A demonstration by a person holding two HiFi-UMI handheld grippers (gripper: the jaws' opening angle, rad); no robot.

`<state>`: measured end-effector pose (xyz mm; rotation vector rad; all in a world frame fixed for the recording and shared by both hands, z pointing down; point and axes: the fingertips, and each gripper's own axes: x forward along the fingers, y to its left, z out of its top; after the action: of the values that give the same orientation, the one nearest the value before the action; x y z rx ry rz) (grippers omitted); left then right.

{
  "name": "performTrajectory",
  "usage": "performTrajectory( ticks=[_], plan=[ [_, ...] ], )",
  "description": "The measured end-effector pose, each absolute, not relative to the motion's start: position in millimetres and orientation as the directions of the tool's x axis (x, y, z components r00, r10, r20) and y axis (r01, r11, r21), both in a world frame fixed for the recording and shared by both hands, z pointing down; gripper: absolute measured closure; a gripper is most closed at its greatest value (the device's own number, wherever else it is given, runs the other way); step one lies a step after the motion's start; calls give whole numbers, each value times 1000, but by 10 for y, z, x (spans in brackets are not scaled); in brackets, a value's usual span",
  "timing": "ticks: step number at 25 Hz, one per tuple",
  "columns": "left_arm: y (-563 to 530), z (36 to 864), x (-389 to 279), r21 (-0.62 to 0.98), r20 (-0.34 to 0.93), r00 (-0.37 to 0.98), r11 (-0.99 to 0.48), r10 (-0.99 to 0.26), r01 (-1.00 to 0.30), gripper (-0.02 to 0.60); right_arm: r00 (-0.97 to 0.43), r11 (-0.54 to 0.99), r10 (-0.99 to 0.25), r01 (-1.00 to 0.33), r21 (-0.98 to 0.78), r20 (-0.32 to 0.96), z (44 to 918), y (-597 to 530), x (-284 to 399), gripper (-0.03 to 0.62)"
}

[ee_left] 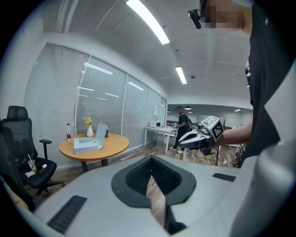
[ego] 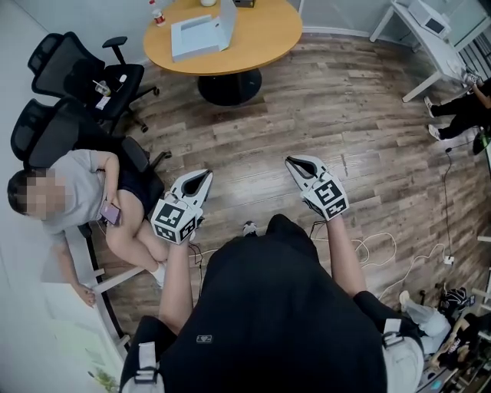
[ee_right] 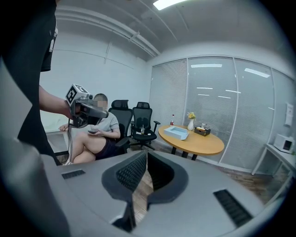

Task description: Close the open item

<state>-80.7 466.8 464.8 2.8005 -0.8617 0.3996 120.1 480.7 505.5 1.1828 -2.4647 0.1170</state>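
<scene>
The open item is a pale blue box (ego: 192, 37) with its lid (ego: 227, 19) standing upright along one edge. It sits on the round wooden table (ego: 265, 42) at about 12 o'clock from the person, well apart from both grippers. It looks like thin card: probably light, fairly stiff in its panels but easy to dent or push across the smooth tabletop. The lid is best met near its free top edge and tipped down, perhaps with the base steadied from the other side. The left gripper (ego: 201, 178) at 11 o'clock and the right gripper (ego: 301, 163) at 1 o'clock are held out over the wooden floor (ego: 253, 146). Each has its jaws brought together with nothing between them and touches nothing. A seated person (ego: 84, 196) is at 9 o'clock, with office chairs (ego: 73, 73) toward 10 o'clock.
</scene>
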Motion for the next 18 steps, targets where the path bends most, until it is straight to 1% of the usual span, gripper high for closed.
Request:
performTrajectory(
  ticks=[6,10,18],
  plan=[
    [4559,4701,-764,96,327,783,-805,-529,-585,575,-573,647,-722,-758,86,387,5132,4619,1270,586],
    [4405,4752,-683,94,337,760,-783,-556,-615,575,-592,664,-708,-743,79,384,5184,4398,1397,586],
    [3856,4730,-361,90,337,722,-743,-604,-663,575,-632,708,-671,-702,82,388,5216,3713,1745,586]
  ],
)
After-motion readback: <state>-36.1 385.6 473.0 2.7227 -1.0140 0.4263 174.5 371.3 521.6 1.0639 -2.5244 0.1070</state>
